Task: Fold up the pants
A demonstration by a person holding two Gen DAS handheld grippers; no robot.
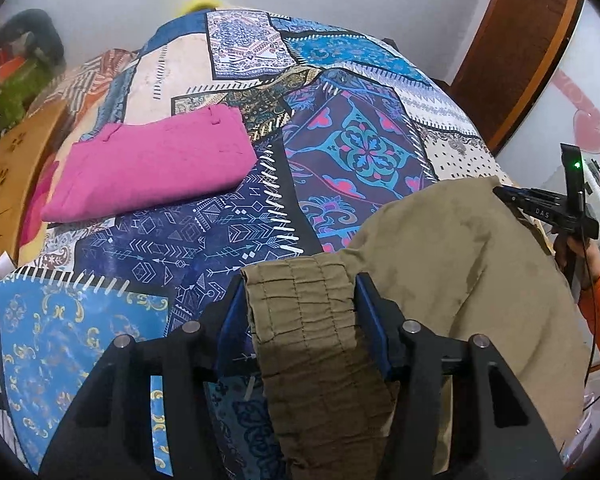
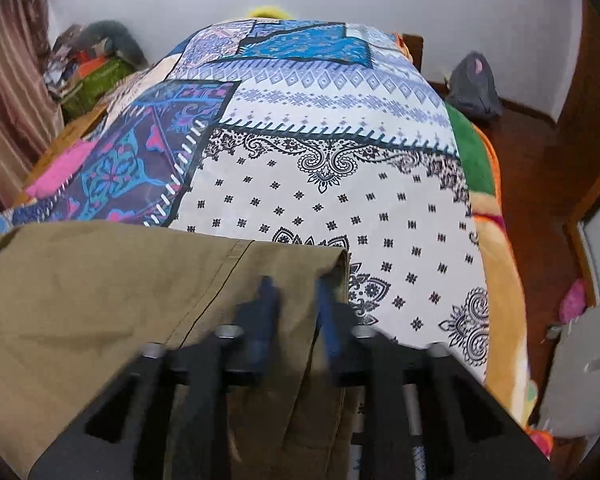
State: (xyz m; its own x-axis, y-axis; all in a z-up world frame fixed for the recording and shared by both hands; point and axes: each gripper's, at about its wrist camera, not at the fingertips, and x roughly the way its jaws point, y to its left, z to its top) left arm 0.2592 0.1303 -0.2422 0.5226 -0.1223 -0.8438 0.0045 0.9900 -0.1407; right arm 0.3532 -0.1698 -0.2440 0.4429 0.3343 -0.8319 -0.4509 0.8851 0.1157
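Left wrist view: my left gripper [image 1: 300,320] pinches the elastic waistband of the olive pants [image 1: 452,256], which lie on the patchwork bed [image 1: 364,148]. My right gripper [image 2: 292,304] is pressed together on their folded edge. A slipping waistband could skew the fold. Folded pink pants [image 1: 152,164] crowd the far left.

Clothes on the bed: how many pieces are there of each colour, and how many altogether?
Pink: 1, the folded pink garment lying on the patchwork bedspread.
Khaki: 1, the khaki pants, with the left gripper around the waistband and the right gripper at a leg hem.
Total: 2 pieces of clothing.
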